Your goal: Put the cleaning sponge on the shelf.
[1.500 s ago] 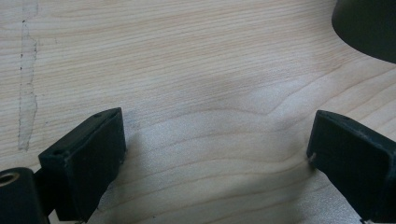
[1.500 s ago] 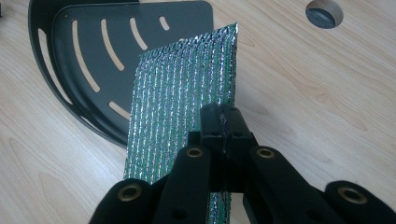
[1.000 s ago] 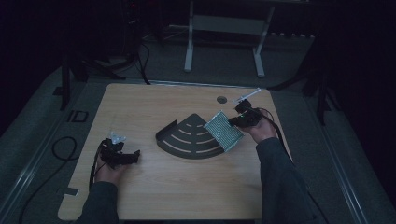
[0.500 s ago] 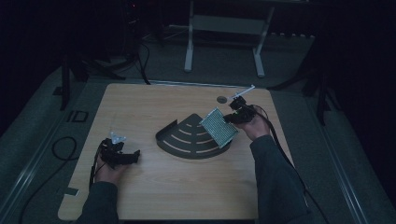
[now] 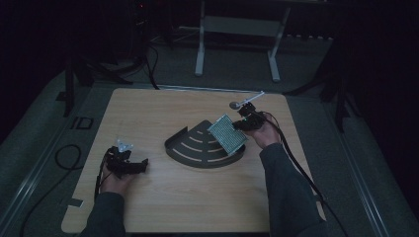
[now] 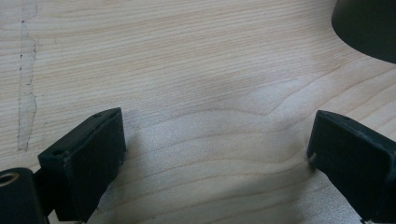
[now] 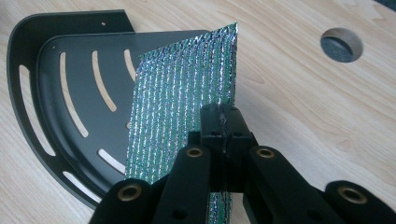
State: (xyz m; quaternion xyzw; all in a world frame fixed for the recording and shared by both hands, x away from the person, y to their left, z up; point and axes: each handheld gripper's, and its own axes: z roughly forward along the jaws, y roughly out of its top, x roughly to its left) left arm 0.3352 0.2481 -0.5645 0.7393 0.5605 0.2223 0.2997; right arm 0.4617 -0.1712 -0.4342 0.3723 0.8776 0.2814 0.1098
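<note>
1. The right gripper (image 7: 223, 122) has its jaws pinched on the lower edge of a shiny green-silver padded sheet (image 7: 182, 107).
2. The sheet stands tilted on edge over the right part of the black fan-shaped slotted tray (image 5: 197, 148), long axis running from the gripper toward the table's far edge.
3. The left gripper (image 5: 133, 165) rests near the left edge of the wooden table (image 5: 163, 197), jaws spread wide and empty.

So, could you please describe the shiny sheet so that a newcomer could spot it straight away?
Start at the wooden table and find the black fan-shaped slotted tray near its middle. Over the tray's right edge, the right tongs pinch a tilted quilted foil sheet, silvery-green and ribbed, the one glittering thing there.
</note>
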